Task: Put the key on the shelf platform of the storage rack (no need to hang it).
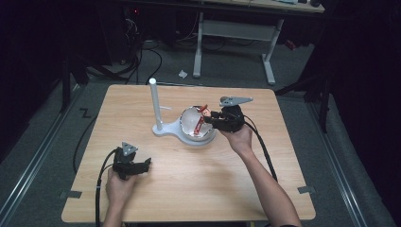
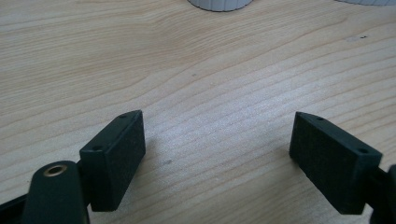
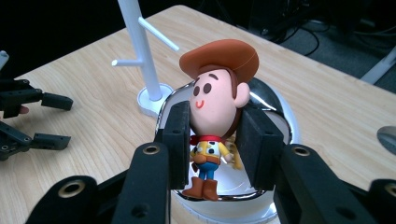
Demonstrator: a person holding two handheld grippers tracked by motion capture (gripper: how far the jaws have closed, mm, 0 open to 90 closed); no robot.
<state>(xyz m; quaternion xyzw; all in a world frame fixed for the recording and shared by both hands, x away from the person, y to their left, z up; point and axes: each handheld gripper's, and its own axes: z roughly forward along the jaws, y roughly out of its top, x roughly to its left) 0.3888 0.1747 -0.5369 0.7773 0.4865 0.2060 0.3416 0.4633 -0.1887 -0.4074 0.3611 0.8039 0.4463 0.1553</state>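
No writing can be read on anything. The right gripper [image 3: 215,140] is clamped on the head of a cowboy figurine [image 3: 215,116] (upright) over the shiny bowl [image 3: 280,116]. The left gripper [image 2: 217,154] is released, wide apart above the bare counter [image 2: 196,70].

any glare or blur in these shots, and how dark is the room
High view: table lit, room around it nearly black. Right gripper view: cowboy figure sharp, bright reflections on the chrome bowl, near tool arms soft. Left gripper view: pale sheen on the wood between the open jaws.

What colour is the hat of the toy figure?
Orange-brown; the hat shows best in the right gripper view.
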